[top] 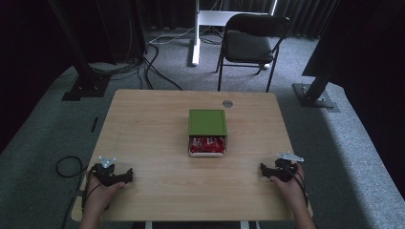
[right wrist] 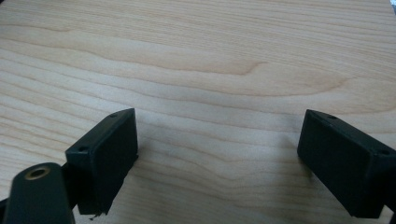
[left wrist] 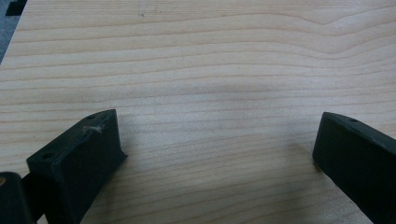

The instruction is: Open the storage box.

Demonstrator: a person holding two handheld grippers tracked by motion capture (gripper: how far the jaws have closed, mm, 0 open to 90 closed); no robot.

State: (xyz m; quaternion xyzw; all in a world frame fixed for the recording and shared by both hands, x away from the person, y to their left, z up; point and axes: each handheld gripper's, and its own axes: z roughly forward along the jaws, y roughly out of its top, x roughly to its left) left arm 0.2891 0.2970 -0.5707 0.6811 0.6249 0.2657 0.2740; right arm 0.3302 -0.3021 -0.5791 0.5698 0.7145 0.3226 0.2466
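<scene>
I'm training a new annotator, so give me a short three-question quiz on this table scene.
1. True or false: the green box at the table's middle has its drawer pulled open toward the person.
2. What colour are the contents seen in the drawer?
3. Multiple choice: the left tool and right tool are A) both open with nothing between the jaws, B) both clamped on the box, C) one holding the drawer.

Key: 1 true; 2 red; 3 A.

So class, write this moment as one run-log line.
left gripper: open, empty, on table | right gripper: open, empty | green box: mid-table, drawer open, untouched
</scene>
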